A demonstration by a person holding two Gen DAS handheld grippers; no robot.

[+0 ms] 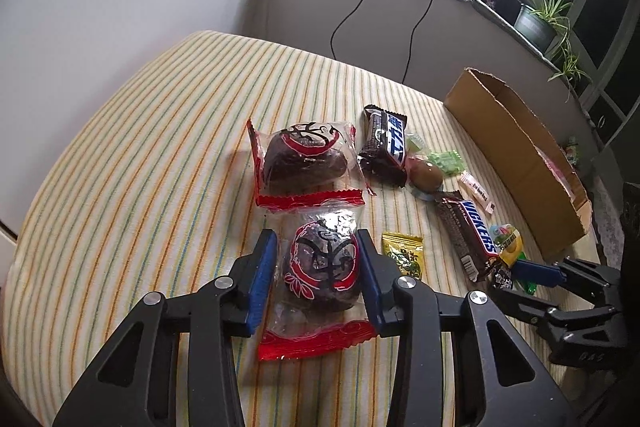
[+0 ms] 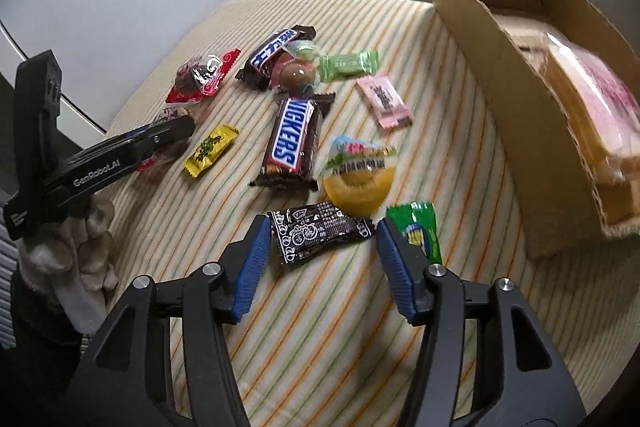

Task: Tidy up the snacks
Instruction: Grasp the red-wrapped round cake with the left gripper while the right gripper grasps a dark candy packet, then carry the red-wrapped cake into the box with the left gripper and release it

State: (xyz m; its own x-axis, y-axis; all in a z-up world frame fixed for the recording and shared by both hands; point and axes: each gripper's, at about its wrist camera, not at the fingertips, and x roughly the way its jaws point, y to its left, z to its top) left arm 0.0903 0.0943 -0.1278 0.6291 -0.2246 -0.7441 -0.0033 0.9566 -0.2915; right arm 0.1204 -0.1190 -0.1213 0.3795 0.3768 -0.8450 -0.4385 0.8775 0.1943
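Snacks lie scattered on a striped tablecloth. My left gripper is open, its blue pads on either side of a dark cake in a clear red-edged wrapper. A second such cake lies just beyond. My right gripper is open around a black printed packet on the cloth. Beyond it lie a yellow jelly cup, a Snickers bar, a green packet and a yellow sachet. The cardboard box stands at the right and holds a wrapped sandwich-like pack.
Further back lie another chocolate bar, a round brown sweet, a green candy and a pink packet. The table ends at a white wall behind. A ledge with cables and potted plants runs at the right.
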